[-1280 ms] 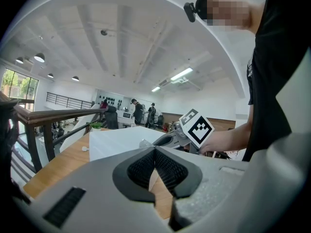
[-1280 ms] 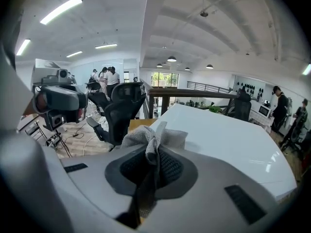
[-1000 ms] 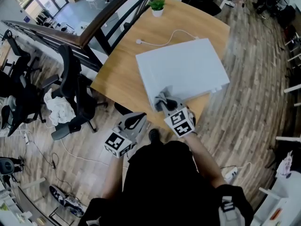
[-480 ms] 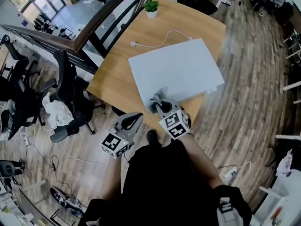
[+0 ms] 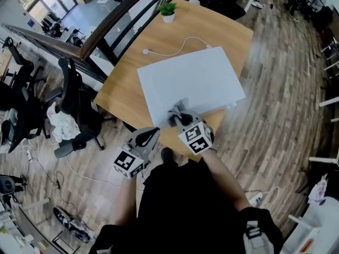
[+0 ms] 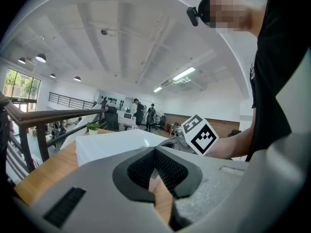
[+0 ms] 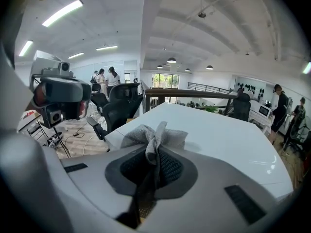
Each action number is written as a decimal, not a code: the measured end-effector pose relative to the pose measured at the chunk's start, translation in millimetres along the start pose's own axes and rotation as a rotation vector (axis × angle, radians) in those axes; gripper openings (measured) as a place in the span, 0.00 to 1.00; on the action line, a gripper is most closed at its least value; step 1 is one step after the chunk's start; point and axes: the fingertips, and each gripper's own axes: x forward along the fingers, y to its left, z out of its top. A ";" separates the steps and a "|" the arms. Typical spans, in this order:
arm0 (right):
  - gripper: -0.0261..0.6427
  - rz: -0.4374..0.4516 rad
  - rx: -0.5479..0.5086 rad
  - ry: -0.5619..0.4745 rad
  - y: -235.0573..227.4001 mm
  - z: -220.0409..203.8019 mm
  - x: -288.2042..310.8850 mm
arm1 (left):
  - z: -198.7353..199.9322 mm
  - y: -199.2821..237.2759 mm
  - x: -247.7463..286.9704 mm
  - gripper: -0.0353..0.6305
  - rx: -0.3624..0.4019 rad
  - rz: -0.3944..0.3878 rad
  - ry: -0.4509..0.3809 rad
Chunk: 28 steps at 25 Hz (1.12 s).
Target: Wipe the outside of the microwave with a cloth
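Head view is showing the wooden bench (image 5: 212,30) carrying the white microwave (image 5: 190,83), which is sitting toward the bench's near edge with a broad face turned up. The right gripper (image 5: 181,119) is pinching a grey cloth (image 5: 177,110) and appears to be resting it on the near edge of that face. The left gripper (image 5: 150,135) is hanging off the bench by the near corner, its jaws drawn together on nothing.

By my reading, the wipe of the upper panel is under way. To do it well, the person should be pressing the cloth flatter and sweeping in overlapping strokes from the near edge out to the far one, then taking the sides. The idle left gripper could be steadying the casing so it isn't sliding. The grip looks deep enough, as the cloth is running down between the pads.

The microwave is looking plain, smooth and white, with no marks I can make out. A white cable (image 5: 169,49) is trailing behind it. The cloth is bunching into a crumpled, textured tuft above the jaws.
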 end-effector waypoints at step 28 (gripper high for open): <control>0.08 -0.038 0.062 0.011 -120.3 -50.4 -53.6 | 11.6 -41.5 57.5 0.06 0.016 0.079 -0.005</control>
